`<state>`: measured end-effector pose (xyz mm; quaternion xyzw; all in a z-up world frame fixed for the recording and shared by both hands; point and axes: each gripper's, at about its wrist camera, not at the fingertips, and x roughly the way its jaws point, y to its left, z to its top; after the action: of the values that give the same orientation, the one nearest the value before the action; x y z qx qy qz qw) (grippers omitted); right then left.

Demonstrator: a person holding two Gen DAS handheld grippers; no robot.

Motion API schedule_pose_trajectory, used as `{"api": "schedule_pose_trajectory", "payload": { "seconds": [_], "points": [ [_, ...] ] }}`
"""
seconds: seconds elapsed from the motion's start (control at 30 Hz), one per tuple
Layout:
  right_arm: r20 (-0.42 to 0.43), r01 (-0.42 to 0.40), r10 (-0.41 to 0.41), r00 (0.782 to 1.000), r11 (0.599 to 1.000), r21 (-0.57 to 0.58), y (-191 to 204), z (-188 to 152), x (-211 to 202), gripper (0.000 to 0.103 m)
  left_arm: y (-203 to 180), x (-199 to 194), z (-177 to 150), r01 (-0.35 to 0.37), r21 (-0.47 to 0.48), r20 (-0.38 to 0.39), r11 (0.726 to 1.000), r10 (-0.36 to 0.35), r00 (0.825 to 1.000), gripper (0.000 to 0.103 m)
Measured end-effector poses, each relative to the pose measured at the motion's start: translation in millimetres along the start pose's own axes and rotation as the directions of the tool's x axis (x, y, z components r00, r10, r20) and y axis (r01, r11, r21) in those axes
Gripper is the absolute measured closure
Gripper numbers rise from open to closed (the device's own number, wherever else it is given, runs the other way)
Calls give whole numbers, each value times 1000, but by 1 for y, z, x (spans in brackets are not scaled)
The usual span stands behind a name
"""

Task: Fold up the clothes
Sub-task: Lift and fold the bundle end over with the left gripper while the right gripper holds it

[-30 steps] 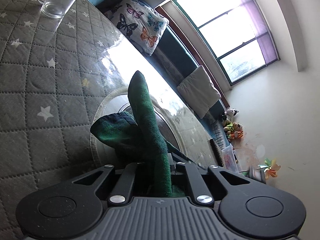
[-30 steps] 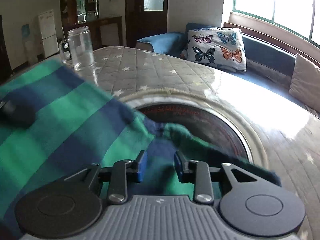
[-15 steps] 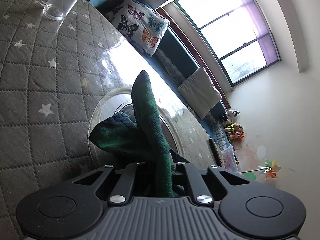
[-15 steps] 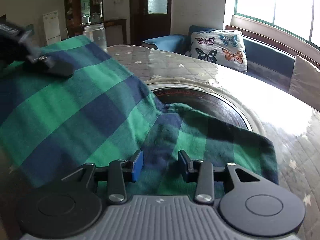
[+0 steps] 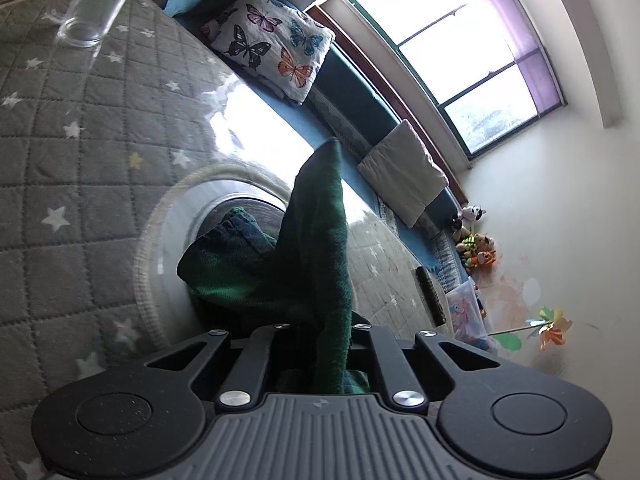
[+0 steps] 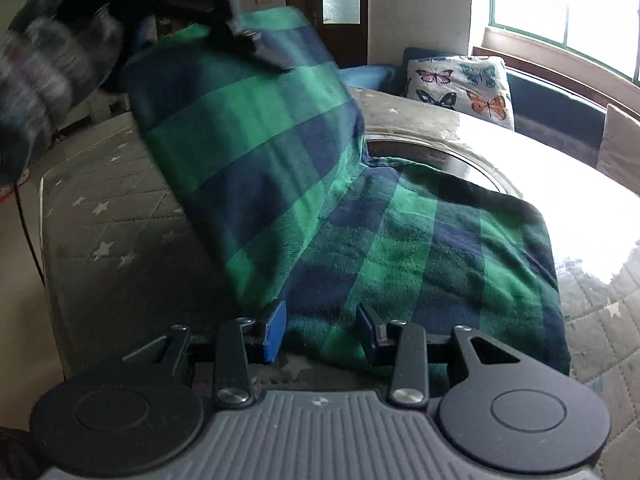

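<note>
Left claw (image 5: 320, 332): pinching cloth (image 5: 320, 240), lifted edge.
Right claw (image 6: 322, 330): spread, cloth between pads, unpressed.
Cloth: draped on tabletop (image 6: 120, 240).

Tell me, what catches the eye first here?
A green and blue checked cloth lies on the quilted, star-dotted table, one end lifted high by the left gripper. Behind, a butterfly cushion sits on the bench under a bright window.
</note>
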<state>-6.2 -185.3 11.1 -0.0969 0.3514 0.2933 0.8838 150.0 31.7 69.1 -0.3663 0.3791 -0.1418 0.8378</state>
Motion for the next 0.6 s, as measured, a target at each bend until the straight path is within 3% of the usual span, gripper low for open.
{"api": "schedule_pose_trajectory", "payload": {
  "seconds": [0.23, 0.47, 0.6],
  "points": [
    [39, -29, 26, 999, 998, 61, -18, -12, -17, 58, -40, 42, -13, -42, 53, -49, 998, 45, 998, 94],
    [119, 20, -41, 992, 986, 168, -61, -28, -53, 53, -59, 94, -39, -92, 105, -130, 990, 105, 986, 93],
    [123, 42, -72, 990, 972, 232, -87, -38, -58, 53, -63, 116, -53, -126, 118, -164, 985, 145, 976, 92]
  ]
}}
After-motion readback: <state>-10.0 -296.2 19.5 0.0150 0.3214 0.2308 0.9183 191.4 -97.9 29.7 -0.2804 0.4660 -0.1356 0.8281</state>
